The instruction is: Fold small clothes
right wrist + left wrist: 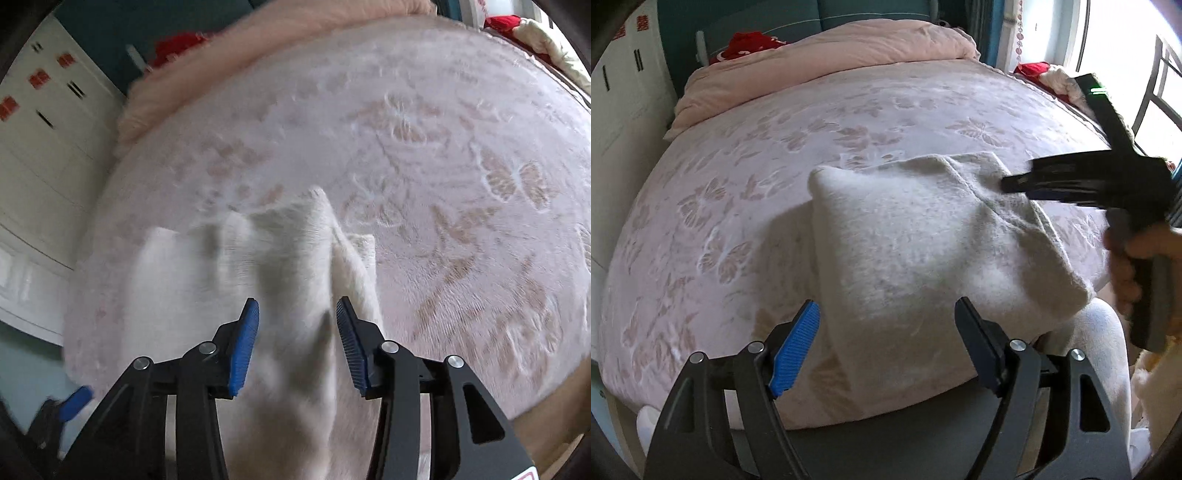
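A white knitted garment (923,251) lies partly folded on the pink flowered bed (738,184), near its front edge. The left claw (886,347) hangs released above the garment's near end. The right claw (297,343) is spread apart too, with the cloth showing blurred between and beyond its blue pads (243,347).

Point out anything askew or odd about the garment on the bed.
The white garment lies crooked on the pink bedspread, its near end hanging over the bed edge. Its far right corner is bunched beside the right gripper. The left gripper hovers open. Nothing looks torn or spilled.
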A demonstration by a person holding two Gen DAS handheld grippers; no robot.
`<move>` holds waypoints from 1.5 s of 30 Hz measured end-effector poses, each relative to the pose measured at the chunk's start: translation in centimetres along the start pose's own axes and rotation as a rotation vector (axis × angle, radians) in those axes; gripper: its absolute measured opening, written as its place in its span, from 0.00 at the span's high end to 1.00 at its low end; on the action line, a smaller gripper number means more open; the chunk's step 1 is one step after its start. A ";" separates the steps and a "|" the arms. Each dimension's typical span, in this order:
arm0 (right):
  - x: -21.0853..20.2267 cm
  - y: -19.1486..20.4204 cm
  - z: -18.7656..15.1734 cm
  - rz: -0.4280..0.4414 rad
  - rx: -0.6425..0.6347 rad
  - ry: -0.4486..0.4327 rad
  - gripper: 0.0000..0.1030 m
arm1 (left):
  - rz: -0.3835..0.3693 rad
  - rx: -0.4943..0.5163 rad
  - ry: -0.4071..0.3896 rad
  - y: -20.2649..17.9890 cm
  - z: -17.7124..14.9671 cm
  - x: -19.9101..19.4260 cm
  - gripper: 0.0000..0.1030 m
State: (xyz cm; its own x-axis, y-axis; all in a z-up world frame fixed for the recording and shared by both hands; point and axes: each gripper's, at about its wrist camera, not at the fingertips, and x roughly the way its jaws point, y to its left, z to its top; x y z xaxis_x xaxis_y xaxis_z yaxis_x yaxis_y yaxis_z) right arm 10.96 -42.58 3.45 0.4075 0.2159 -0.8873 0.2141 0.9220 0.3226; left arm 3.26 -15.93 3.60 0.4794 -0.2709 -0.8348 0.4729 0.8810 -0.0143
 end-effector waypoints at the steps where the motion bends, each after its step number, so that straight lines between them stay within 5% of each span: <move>1: 0.0 0.0 0.0 0.007 -0.013 0.004 0.91 | 0.001 0.003 0.006 -0.2 0.1 0.4 0.29; 6: -4.4 -1.2 0.6 0.052 0.026 -0.181 0.91 | 0.008 -0.004 0.053 -0.6 0.8 2.7 0.29; 10: 2.3 -3.4 -0.1 -0.034 -0.003 -0.013 0.91 | 0.019 -0.008 0.059 -0.7 1.0 4.0 0.22; 17: -8.4 -2.6 -3.4 0.081 0.051 -0.215 0.87 | 0.027 -0.019 0.069 -0.3 0.9 4.4 0.19; 19: -8.5 -2.1 -5.2 0.123 0.039 -0.171 0.87 | 0.023 -0.026 0.073 -0.2 0.8 4.4 0.18; 22: -3.3 -2.3 -8.0 -0.016 -0.013 -0.024 0.90 | 0.032 -0.024 0.065 -0.4 0.7 4.5 0.18; 29: -7.6 -1.9 -7.8 -0.006 -0.003 -0.122 0.89 | 0.013 -0.025 0.041 -0.7 0.5 2.7 0.19; 32: -4.5 -3.0 -9.2 -0.060 -0.021 -0.020 0.89 | -0.002 -0.045 0.038 -0.4 0.3 2.0 0.19; 33: -3.7 -3.2 -9.6 -0.057 -0.015 0.003 0.78 | -0.003 -0.046 0.041 -0.5 0.2 2.0 0.19; 38: -6.5 -3.4 -10.1 -0.009 0.063 -0.078 0.64 | -0.001 -0.031 0.051 -1.1 -0.1 1.5 0.18; 40: -7.6 -3.7 -9.9 -0.026 0.052 -0.128 0.36 | -0.034 -0.049 0.044 -0.7 -0.1 1.2 0.12; 45: -4.7 -5.8 -9.0 0.000 0.092 -0.061 0.29 | -0.164 -0.230 0.147 2.2 -0.2 3.3 0.06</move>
State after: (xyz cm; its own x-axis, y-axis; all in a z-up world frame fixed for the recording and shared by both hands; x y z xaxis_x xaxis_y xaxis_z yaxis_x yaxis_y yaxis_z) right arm -0.16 -46.08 2.80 0.4599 0.1936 -0.8666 0.2936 0.8879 0.3541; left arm 5.78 -14.78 0.69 0.2905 -0.3726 -0.8813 0.3472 0.8994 -0.2658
